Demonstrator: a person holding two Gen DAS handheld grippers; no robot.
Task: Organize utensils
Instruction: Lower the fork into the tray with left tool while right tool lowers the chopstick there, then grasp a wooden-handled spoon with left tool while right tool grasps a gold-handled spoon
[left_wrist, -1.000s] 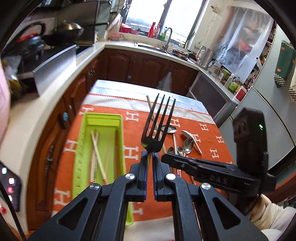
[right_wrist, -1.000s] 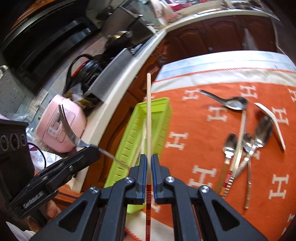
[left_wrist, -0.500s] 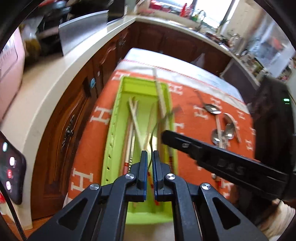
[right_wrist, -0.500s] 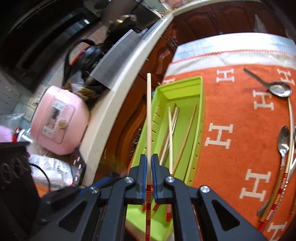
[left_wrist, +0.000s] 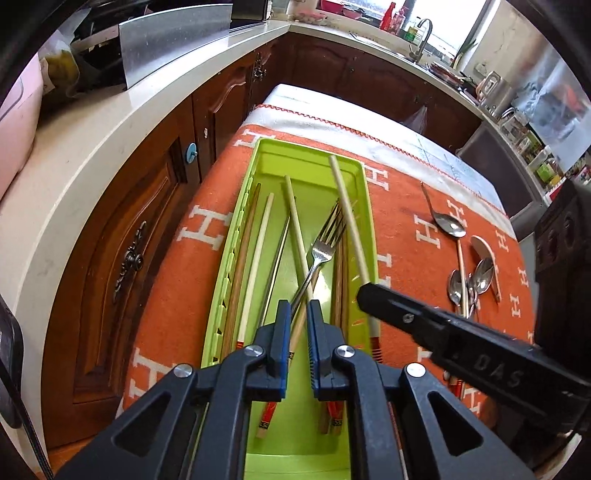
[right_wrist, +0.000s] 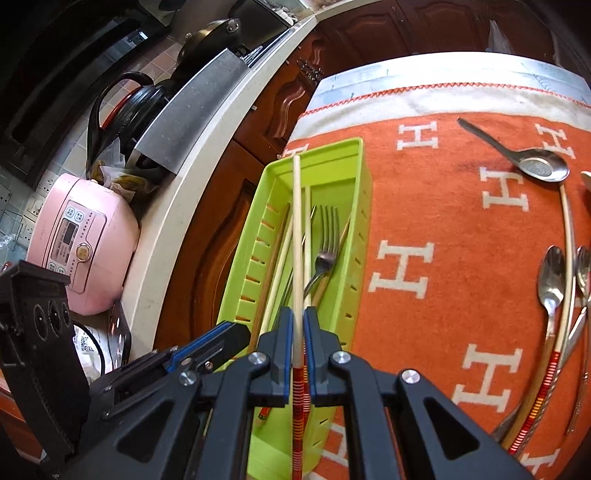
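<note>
- Orange blanket-covered surface (right_wrist: 443, 221): several steel spoons (right_wrist: 552, 280) remain loose, well apart from the tray
- Long lime-green plastic tray (left_wrist: 364, 206): silver steel fork (left_wrist: 325, 243) now lies inside among chopsticks; a second ago it was gripped
- Left tool (left_wrist: 296, 325): released, fork delivered
- Right tool (right_wrist: 298, 332): clenched on pale red-banded chopstick (right_wrist: 297, 240) above tray, next for deposit

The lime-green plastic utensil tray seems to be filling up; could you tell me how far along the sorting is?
Done: several wooden chopsticks and a silver metal fork lie in the lime-green plastic utensil tray. In hand: the left gripper is open over the fork's handle; the right gripper is shut on a pale chopstick with a red-striped end, over the tray. Left: metal spoons and one more striped chopstick on the orange cloth.
</note>
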